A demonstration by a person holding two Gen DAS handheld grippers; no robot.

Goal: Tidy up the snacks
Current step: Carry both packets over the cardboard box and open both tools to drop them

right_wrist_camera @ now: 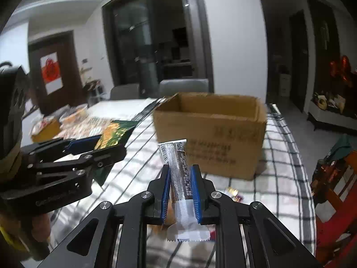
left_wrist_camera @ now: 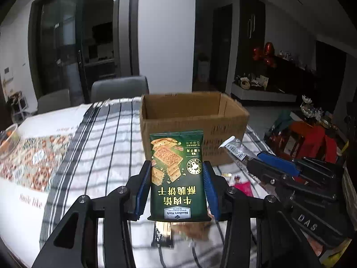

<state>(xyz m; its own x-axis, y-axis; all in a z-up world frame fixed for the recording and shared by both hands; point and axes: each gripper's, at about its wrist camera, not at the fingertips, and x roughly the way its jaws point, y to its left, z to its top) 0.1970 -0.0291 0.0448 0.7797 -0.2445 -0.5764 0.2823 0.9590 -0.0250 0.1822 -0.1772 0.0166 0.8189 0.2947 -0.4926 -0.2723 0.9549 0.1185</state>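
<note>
Box (left_wrist_camera: 194, 120) interior hidden, table (left_wrist_camera: 93, 147) blurred

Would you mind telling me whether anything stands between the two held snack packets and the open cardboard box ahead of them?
Nothing visible does. The green cracker packet in the left gripper and the slim silver bar in the right gripper both face the cardboard box across bare striped tablecloth; its top is open.

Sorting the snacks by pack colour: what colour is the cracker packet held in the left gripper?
Dark green cracker packet, with golden crackers pictured; clearest in the left wrist view.
</note>
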